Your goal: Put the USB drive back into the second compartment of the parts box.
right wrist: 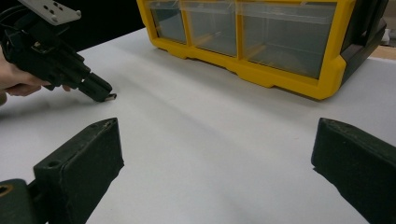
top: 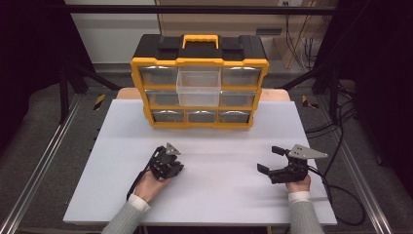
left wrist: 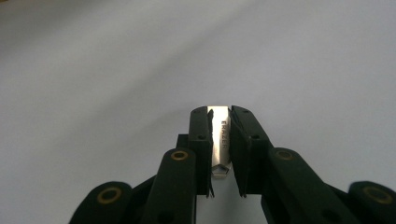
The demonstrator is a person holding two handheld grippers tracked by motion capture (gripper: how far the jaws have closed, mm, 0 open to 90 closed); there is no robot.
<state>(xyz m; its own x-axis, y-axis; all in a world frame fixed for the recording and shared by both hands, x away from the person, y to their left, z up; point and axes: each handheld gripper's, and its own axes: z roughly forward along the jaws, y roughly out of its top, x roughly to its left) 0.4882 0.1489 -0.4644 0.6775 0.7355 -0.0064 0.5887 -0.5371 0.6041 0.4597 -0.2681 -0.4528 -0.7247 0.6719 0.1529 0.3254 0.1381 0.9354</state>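
Left hand (top: 146,184): comes in from the bottom left of the high view, grey sleeve with a white cuff, wrapped around the left gripper
Left gripper (top: 171,163): sits low over the white table top, left of the middle, its tip pointing down toward the surface; a grey three-cornered plate rides on top of it and a black cable trails back toward the person
Left gripper's grip (left wrist: 219,140): jaws pressed together on a small pale eraser, one pad on each flat side
Eraser (left wrist: 219,137): a slim whitish block with grey lettering along its face, held upright between the pads, its top end level with the jaw tips; in the right gripper view a pale end of it pokes out at the tip of the left gripper (right wrist: 103,94), touching or just above the table, which one I cannot tell
Table (top: 219,195): plain white board, bare around both grippers
Drawer box (top: 199,83): yellow and black, with a yellow carry handle, standing at the far middle of the table; three rows of clear drawers, the upper middle one pulled out toward the person
Right gripper (top: 272,161): right of the middle, well apart from the left gripper, pointing left across the table
Right gripper's grip (right wrist: 215,154): jaws standing wide apart, bare table between them
Right hand (top: 298,184): holds the gripper from behind, sleeve entering at the bottom right
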